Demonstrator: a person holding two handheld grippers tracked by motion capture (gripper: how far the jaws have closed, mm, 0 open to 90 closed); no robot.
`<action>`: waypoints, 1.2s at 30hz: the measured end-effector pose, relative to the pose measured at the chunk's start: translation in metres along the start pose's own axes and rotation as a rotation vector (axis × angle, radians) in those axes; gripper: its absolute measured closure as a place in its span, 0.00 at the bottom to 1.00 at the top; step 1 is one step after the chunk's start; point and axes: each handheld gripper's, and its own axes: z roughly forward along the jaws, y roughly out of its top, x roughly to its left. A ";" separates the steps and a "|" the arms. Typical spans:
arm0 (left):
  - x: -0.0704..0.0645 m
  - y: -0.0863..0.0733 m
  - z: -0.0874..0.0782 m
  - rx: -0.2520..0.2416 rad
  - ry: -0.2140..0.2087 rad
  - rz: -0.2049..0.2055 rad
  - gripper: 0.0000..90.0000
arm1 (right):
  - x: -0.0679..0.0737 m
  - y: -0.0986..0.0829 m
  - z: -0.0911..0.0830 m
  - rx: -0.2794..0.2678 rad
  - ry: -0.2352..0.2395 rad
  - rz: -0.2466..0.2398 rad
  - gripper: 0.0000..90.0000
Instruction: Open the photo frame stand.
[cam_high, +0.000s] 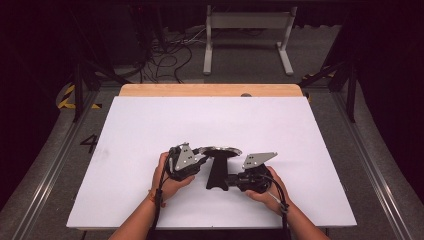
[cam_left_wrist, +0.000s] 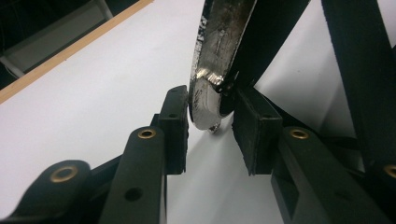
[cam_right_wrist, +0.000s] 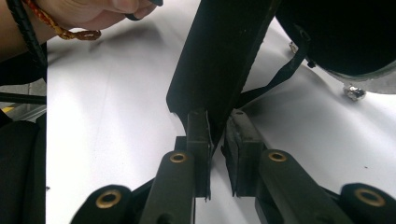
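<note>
A small black pan with a bright metal rim (cam_high: 220, 150) and a broad black handle (cam_high: 217, 172) is in the middle of the white table, near its front. My left gripper (cam_high: 202, 156) comes in from the left and is shut on the pan's rim. In the left gripper view the pads (cam_left_wrist: 173, 121) press the silvery rim (cam_left_wrist: 219, 42) from both sides. My right gripper (cam_high: 229, 181) comes in from the right and is shut on the handle's near end. In the right gripper view its jaws (cam_right_wrist: 217, 126) pinch the thin black handle (cam_right_wrist: 219, 56), and the pan body (cam_right_wrist: 345, 32) is at the top right.
The white sheet (cam_high: 150, 125) covers the table, with a wooden strip (cam_high: 210, 90) along the far edge. A white metal frame (cam_high: 245, 20) and loose cables (cam_high: 170, 55) lie on the floor beyond. The other hand with a red cord bracelet (cam_right_wrist: 70, 32) appears in the right gripper view.
</note>
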 end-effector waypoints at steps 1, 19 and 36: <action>0.000 0.000 0.000 -0.002 -0.004 -0.005 0.74 | 0.000 0.000 0.000 -0.001 -0.001 -0.001 0.91; 0.016 -0.001 -0.022 0.001 -0.038 -0.037 0.63 | 0.014 0.007 -0.023 -0.007 -0.112 -0.124 0.84; 0.010 -0.024 -0.076 0.081 -0.101 -0.068 0.47 | 0.022 -0.009 -0.052 -0.041 -0.205 -0.127 0.71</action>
